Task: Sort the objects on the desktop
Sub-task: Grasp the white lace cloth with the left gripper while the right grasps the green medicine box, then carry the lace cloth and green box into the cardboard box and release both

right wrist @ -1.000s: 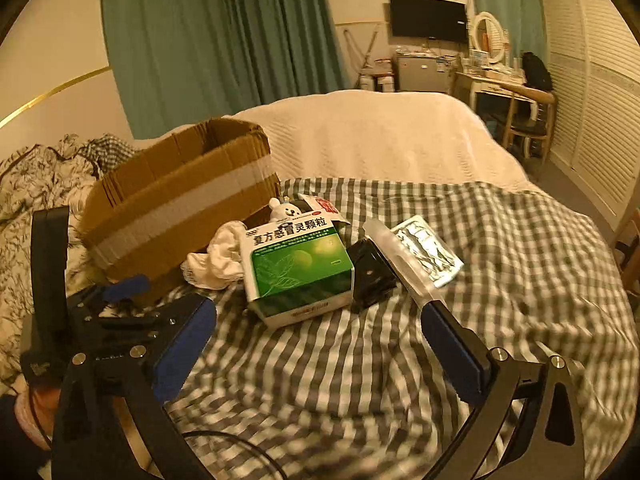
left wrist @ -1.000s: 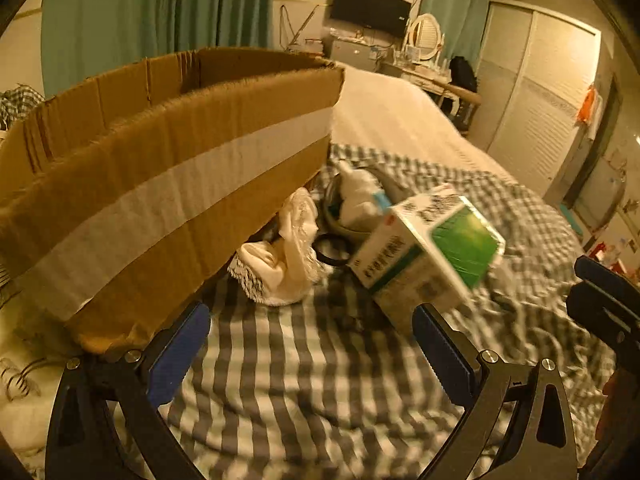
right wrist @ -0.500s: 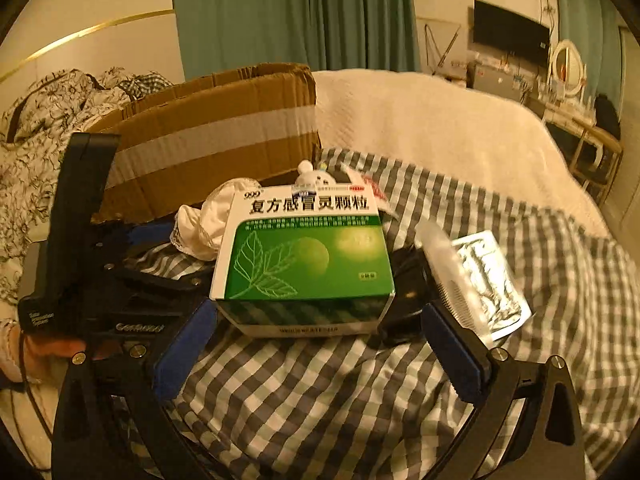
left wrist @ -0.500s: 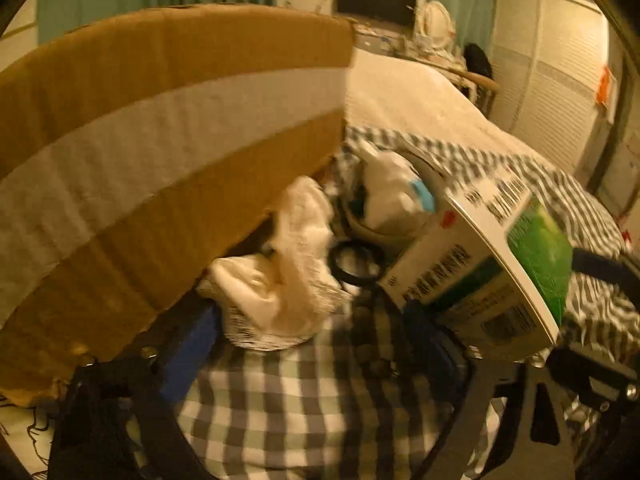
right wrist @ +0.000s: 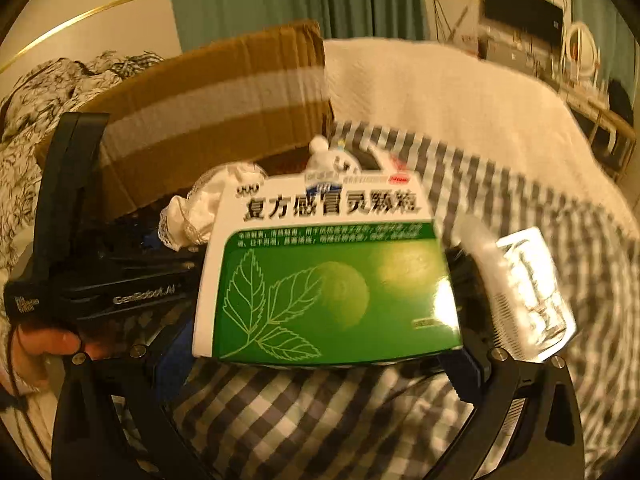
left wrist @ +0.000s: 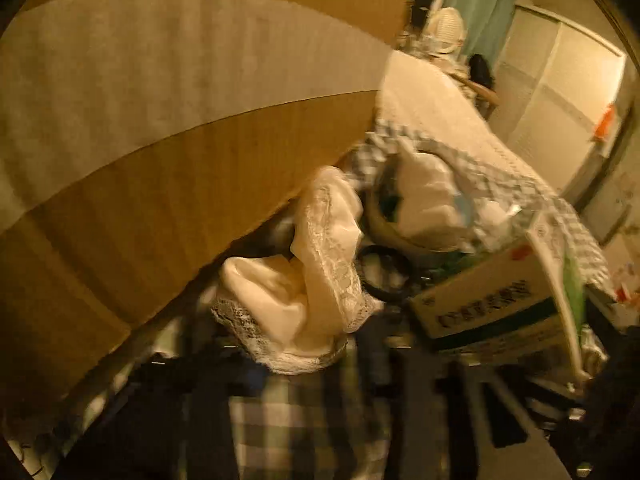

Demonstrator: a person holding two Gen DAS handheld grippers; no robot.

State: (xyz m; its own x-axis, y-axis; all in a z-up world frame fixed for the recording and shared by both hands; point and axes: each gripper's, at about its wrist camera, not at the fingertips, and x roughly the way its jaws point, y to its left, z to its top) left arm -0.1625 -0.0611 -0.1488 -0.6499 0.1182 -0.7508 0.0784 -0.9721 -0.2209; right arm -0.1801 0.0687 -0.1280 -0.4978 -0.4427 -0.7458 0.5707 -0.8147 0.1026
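Observation:
A green and white medicine box (right wrist: 328, 276) lies on the checked bedspread (right wrist: 320, 412), right between the open fingers (right wrist: 464, 372) of my right gripper (right wrist: 320, 372); it also shows in the left wrist view (left wrist: 492, 304). A crumpled white lace cloth (left wrist: 304, 280) lies just ahead of my left gripper (left wrist: 320, 384), whose fingers are dark and blurred low in that view. The cloth also shows in the right wrist view (right wrist: 200, 212). A cardboard box (left wrist: 160, 120) with a pale tape band stands close on the left, seen too in the right wrist view (right wrist: 216, 108).
A black ring (left wrist: 384, 272) and a white toy in a bowl (left wrist: 424, 204) lie behind the cloth. A foil packet (right wrist: 532, 292) and a clear comb (right wrist: 492, 280) lie right of the medicine box. A cream blanket (right wrist: 440, 96) covers the bed beyond.
Both grippers have moved forward and down. The cloth and cardboard box loom larger in the left view; the medicine box now sits between the right fingers.

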